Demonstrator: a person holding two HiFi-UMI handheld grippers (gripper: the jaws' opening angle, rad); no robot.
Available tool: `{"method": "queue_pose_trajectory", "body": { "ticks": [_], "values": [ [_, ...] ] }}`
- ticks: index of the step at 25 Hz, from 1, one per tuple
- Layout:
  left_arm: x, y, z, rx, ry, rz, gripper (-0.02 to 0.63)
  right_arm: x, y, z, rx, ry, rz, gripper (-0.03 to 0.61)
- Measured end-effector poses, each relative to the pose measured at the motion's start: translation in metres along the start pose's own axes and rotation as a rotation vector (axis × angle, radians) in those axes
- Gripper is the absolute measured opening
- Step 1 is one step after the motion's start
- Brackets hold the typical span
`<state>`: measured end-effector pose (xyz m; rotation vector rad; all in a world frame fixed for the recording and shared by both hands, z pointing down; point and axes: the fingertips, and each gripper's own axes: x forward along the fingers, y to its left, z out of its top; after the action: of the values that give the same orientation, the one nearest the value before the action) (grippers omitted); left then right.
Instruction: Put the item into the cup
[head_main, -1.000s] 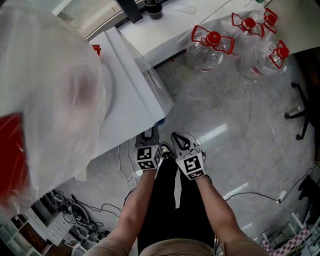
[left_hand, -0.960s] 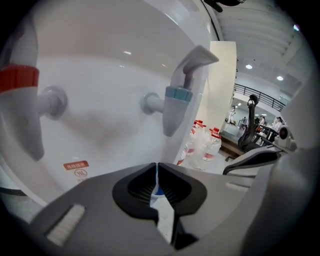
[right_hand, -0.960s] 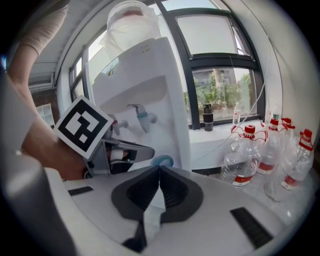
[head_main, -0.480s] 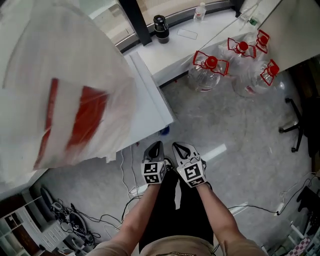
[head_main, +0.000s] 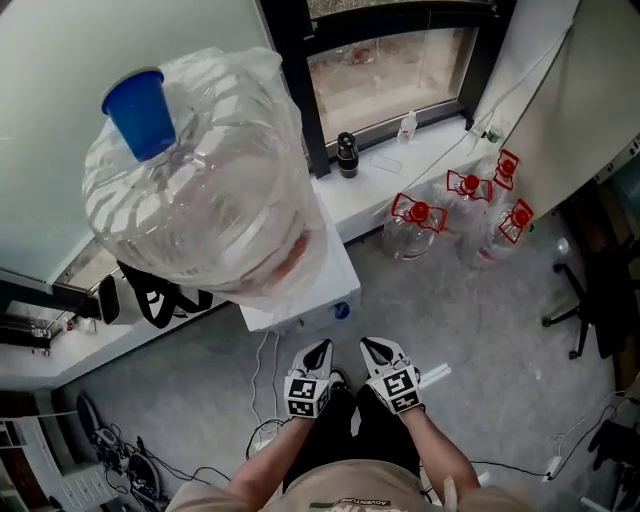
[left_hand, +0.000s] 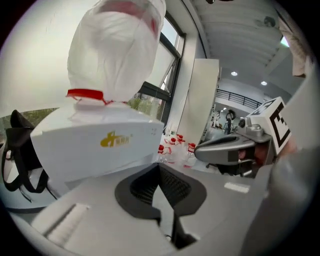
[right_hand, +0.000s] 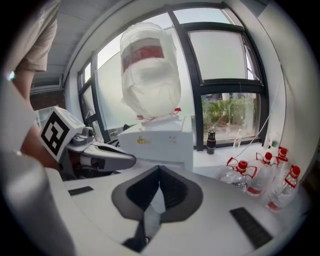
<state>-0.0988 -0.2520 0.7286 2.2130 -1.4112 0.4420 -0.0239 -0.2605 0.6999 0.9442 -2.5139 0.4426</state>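
My left gripper (head_main: 319, 349) and right gripper (head_main: 373, 347) are clenched empty, side by side before the dispenser (head_main: 332, 282). A cup (head_main: 140, 112) sits atop its bottle (head_main: 215, 205).

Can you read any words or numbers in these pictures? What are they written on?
No words or numbers read clearly.
Gold logo on the white box-shaped water dispenser: too blurred to read.
Red label on the big clear plastic-wrapped water bottle: blurred.
Print on the person's beige shirt: too small.
Black-and-white square markers on the left gripper and right gripper: patterns, not words.
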Motion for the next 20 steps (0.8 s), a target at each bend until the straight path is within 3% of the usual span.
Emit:
{"method": "queue_pose_trajectory", "body": {
  "ticks": [5, 8, 13, 17, 20],
  "values": [
    [-0.035, -0.022, 0.059, 0.016, -0.072, -0.066, 0.008, -0.034, 0.024, 0.056, -0.037, -0.033, 0.044, 0.011],
    [-0.047, -0.036, 0.086, -0.005, -0.095, -0.098, 0.008, -0.046, 0.035, 0.09, -0.137, -0.062, 0.062, 0.011],
    [-0.074, -0.04, 0.118, 0.014, -0.132, -0.058, 0.008, -0.068, 0.051, 0.128, -0.249, -0.099, 0.071, 0.011],
    [-0.092, -0.031, 0.155, 0.086, -0.173, -0.014, 0.008, -0.083, 0.049, 0.163, -0.207, -0.155, 0.079, 0.011],
    [-0.108, -0.033, 0.181, 0.076, -0.196, -0.039, 0.008, -0.1, 0.047, 0.193, -0.123, -0.218, 0.086, 0.011]
  ]
}}
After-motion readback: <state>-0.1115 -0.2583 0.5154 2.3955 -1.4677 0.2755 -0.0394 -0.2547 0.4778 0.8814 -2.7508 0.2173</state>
